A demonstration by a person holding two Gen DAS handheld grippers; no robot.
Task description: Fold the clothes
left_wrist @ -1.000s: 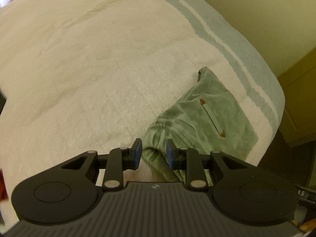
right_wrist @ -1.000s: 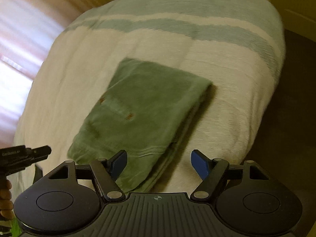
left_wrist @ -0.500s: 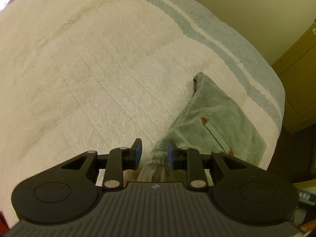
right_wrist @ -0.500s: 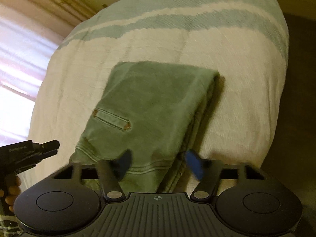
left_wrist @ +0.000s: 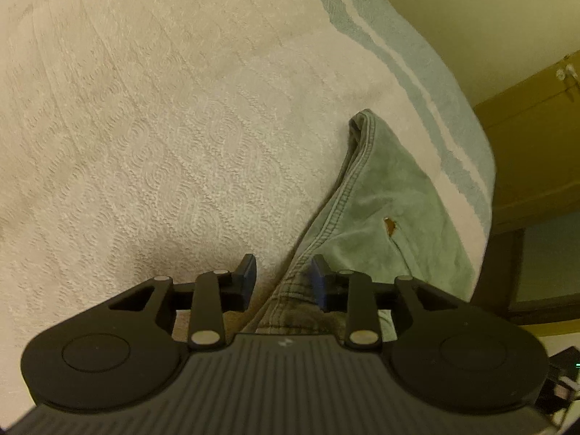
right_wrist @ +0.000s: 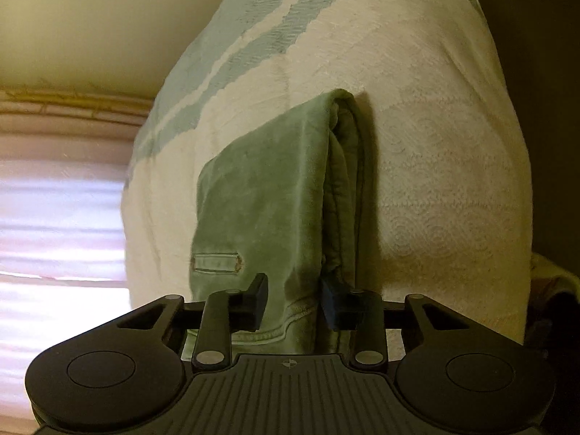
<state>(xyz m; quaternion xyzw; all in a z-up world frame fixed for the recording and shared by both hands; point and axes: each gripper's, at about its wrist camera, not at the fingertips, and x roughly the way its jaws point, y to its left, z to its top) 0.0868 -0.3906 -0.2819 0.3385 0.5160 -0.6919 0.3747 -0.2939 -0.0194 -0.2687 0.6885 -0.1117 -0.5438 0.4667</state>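
Trousers (right_wrist: 261,195) lie folded on the bed (right_wrist: 435,145); your right claw (right_wrist: 291,302) is closing over them, left claw (left_wrist: 281,277) opening: layers may slip.

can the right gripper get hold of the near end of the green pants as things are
Probably yes. The right gripper already straddles the near waistband end of the green pants, its jaws are closing with the fabric between them, and nothing on the bedspread lies in the way.

Green trousers (right_wrist: 268,195) — folded, flat on the bedspread (right_wrist: 435,181)
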